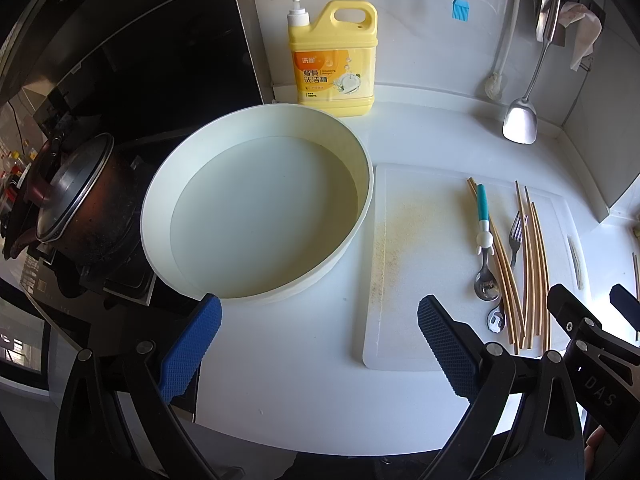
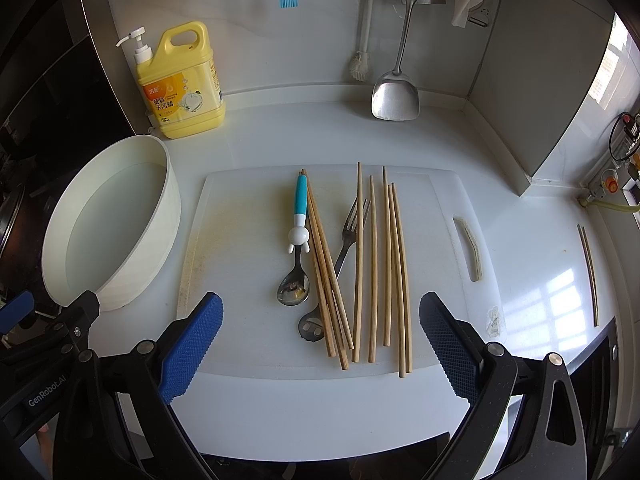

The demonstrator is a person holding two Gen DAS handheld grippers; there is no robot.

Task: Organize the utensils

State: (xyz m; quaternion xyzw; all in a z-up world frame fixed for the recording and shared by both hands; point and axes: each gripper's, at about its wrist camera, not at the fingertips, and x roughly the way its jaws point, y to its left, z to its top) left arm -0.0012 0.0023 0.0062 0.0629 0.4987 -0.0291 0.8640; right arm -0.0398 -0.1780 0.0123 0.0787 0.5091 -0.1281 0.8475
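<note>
Here the fork [image 2: 347,240] lies half hidden under chopsticks [image 2: 372,272], both grippers spread apart, empty.

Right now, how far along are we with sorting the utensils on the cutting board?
Nothing looks done: the chopsticks, blue-handled spoon and fork all lie mixed on the cutting board, some chopsticks crossing the fork. Nothing is in hand; the left claw and right claw are open and empty. The basin holds no utensils. All the sorting is left.
</note>
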